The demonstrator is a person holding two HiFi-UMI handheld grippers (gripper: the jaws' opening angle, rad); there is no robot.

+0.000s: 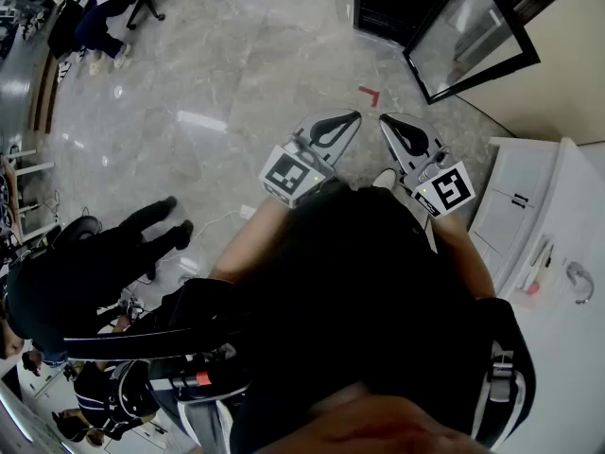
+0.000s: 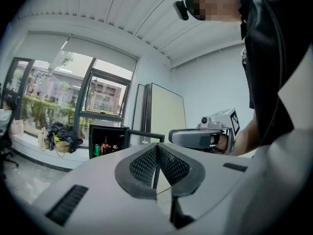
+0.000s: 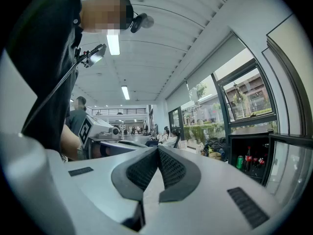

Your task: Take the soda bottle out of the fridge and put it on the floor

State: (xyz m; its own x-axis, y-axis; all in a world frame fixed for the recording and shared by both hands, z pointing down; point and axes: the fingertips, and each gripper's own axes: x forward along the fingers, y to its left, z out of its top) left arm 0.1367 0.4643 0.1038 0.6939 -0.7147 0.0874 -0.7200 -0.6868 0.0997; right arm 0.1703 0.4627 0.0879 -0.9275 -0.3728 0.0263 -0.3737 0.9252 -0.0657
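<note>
Grey marble floor (image 1: 236, 74) separated the person from the small black fridge (image 1: 386, 0), its glass door (image 1: 470, 34) open, where the dark red-labelled soda bottle (image 3: 248, 155) stood among cans. Both the left hand-held gripper (image 1: 355, 116) and the right hand-held gripper (image 1: 386, 119) were pressed together and empty. One should probably spread its jaws before reaching the bottle's body.

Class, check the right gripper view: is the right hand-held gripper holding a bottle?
No, the right hand-held gripper has its jaws shut on nothing; the bottles stand inside the fridge.
</note>
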